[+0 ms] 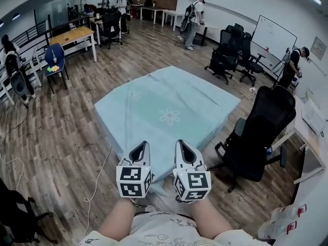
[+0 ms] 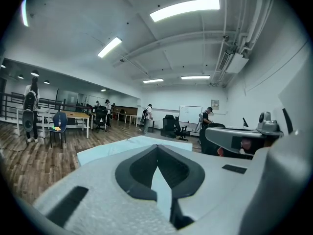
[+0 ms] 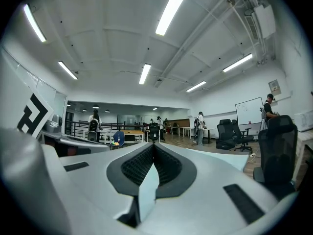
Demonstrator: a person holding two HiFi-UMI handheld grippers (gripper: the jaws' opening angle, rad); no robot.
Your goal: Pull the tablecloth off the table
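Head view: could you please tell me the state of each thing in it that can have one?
Left tool: shut on the tablecloth, at its near edge.
Right tool: shut on that same edge.
Tablecloth: spread out flat, not yet pulled off.
Chair: upright, empty.

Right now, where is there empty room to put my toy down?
The whole pale blue tablecloth is bare. The wooden floor left of it is open except a thin cable. Crowded on the right by the black office chair.
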